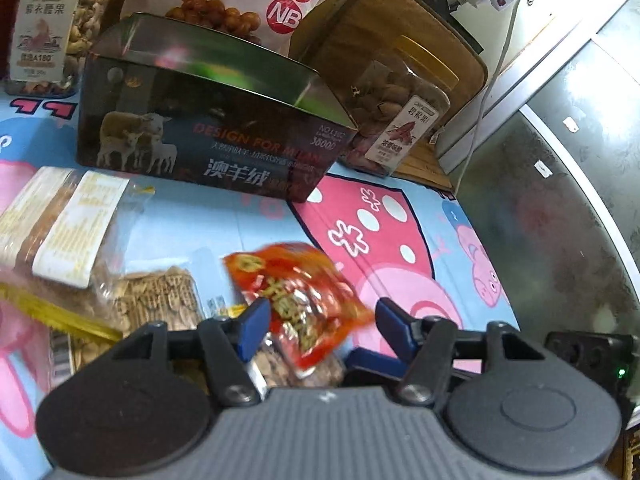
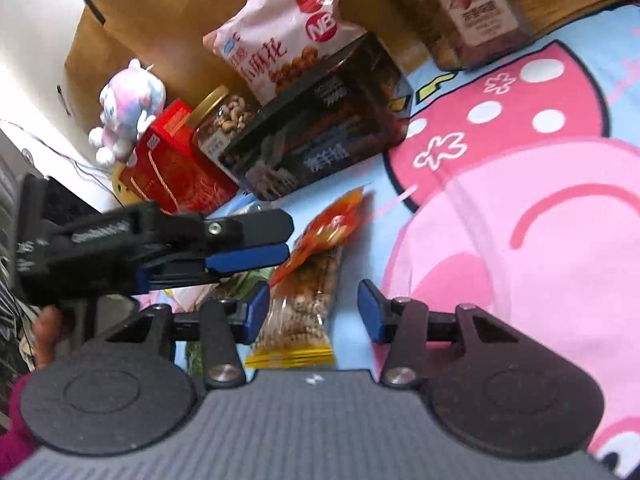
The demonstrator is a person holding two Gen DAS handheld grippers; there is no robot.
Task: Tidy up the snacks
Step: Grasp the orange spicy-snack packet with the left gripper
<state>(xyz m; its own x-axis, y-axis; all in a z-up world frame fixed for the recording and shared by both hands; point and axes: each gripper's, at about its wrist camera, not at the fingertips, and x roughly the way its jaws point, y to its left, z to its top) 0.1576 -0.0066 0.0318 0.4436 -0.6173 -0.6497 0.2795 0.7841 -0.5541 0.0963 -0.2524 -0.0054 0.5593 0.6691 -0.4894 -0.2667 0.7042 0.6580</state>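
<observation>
1. On the cartoon pig sheet (image 1: pixel 404 216), my dark open tin box (image 1: pixel 208 136) waits, I think for snacks.
2. The red-orange snack packet (image 1: pixel 304 300) lies between my grippers.
3. My left gripper (image 1: pixel 320 330) and right gripper (image 2: pixel 310 312) are both spread, pinching nothing yet.

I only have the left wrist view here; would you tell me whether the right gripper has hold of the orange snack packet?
Observer: No. The right gripper is open, and the orange snack packet lies flat on the cartoon cloth between its fingers, with a gap on the right side.
Operator: Thank you. Does anything stand past the cashew jar, beyond my frame's left edge?
Observer: Yes, a red gift box stands right beside it.
Operator: Is anything else there?
Observer: A pink and white plush toy sits at the box's far end, against the brown cardboard.
</observation>
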